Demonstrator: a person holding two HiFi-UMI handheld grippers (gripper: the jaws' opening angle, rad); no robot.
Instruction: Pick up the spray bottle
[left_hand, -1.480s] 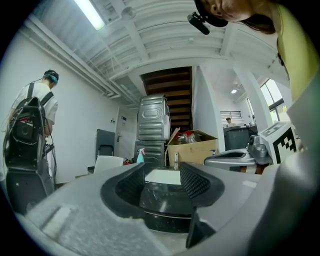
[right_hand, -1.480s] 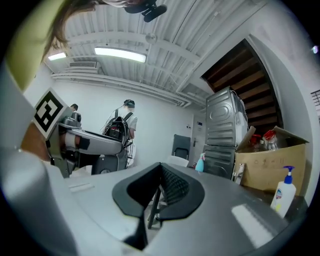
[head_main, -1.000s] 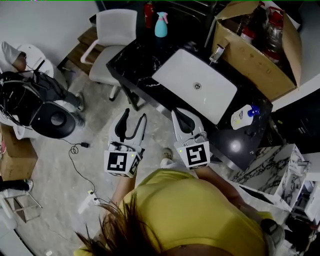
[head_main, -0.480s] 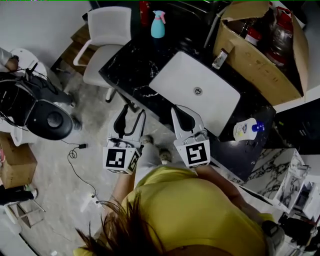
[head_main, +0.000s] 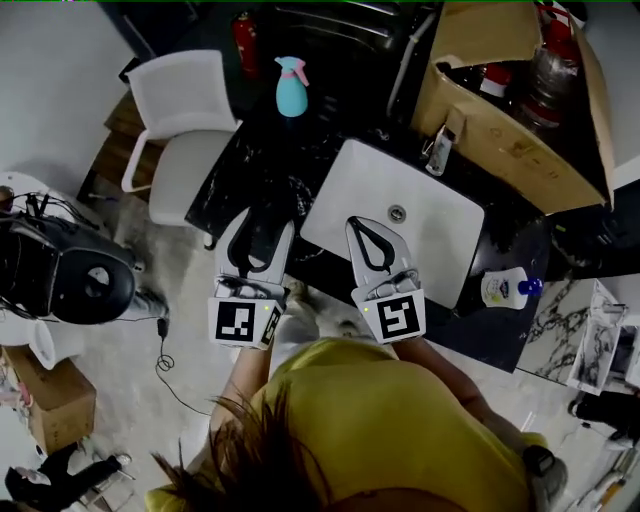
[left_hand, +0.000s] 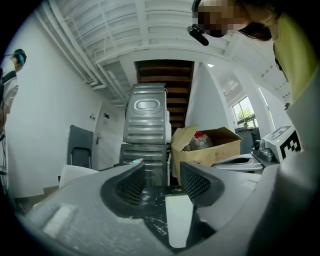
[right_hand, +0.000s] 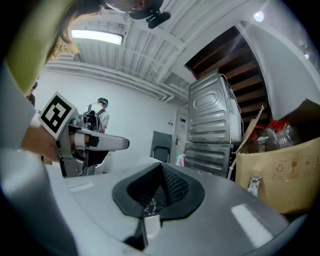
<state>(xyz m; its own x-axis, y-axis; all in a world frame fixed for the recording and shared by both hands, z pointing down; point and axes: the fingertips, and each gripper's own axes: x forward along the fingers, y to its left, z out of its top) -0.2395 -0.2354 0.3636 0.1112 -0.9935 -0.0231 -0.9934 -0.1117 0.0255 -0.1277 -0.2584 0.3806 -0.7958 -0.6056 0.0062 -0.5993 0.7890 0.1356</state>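
Supervisor: Progress on the pick-up?

Operator: Nothing in the grip yet. The teal plastic spray bottle with the pink trigger stands upright at the far edge of the black white-veined marble table, well apart from both my tools. I'd call this the approach. Reaching it, closing on it and lifting it are all left to do.

Supervisor: And the tools?

Operator: My left tool hangs over the near edge of the table, jaws partway apart, with nothing between them but table top. My right tool sits over the near rim of the white rectangular sink. Its jaws meet and hold nothing. I judge the left one the readier of the two, since the bottle lies roughly ahead of it.

Supervisor: What's around you?

Operator: The table top is glossy and mostly bare between me and the bottle. A white pump bottle with a blue cap lies near its right corner. An open brown cardboard box stuffed with packaging sits at the far right. A white plastic chair stands at the table's left end on a pale stone floor. Behind the table my tool cameras show a grey ribbed metal cabinet.
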